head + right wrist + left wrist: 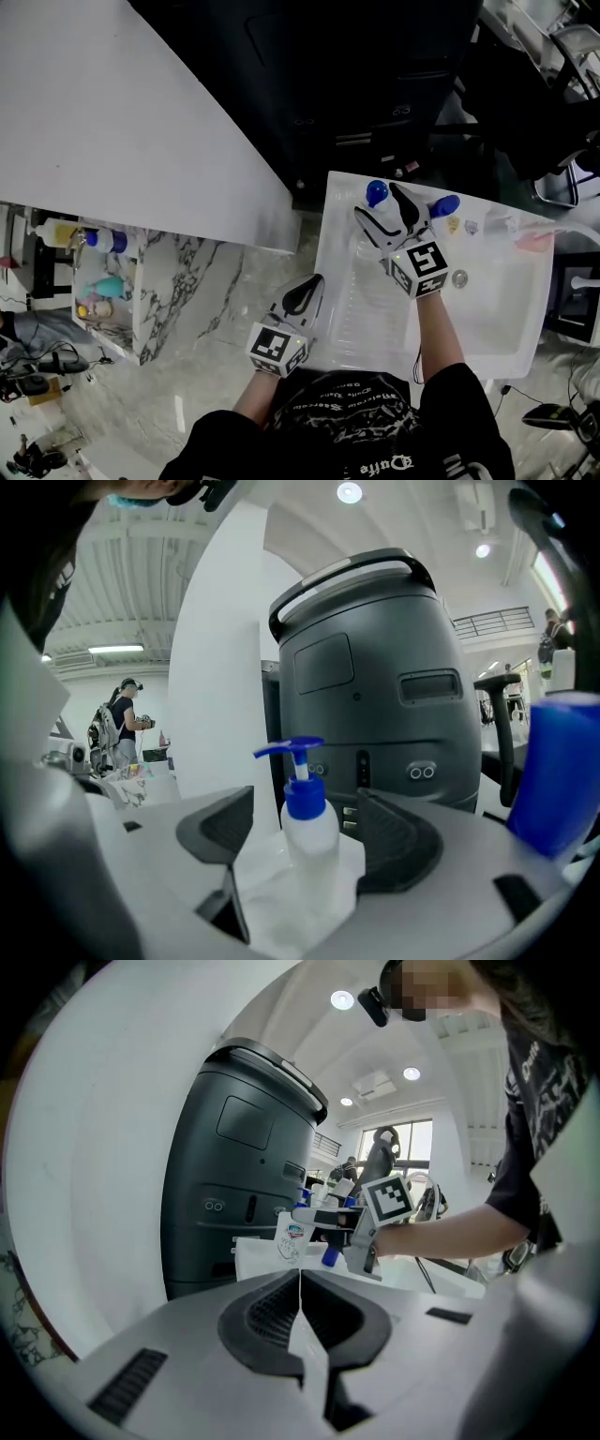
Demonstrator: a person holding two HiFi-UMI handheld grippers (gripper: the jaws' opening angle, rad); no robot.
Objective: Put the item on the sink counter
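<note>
Black-padded left gripper [300, 1279]: jaws shut together, empty, held off to the left of the sink counter [339, 220].
Blue-topped pump bottle [309, 838]: upright on the counter's rear rim, long axis vertical, nozzle pointing left in the right gripper view.
Nearer right gripper [382, 208]: jaws wide apart on either side of the bottle, pads not touching it.
Next move: probably a straight pull-back.
</note>
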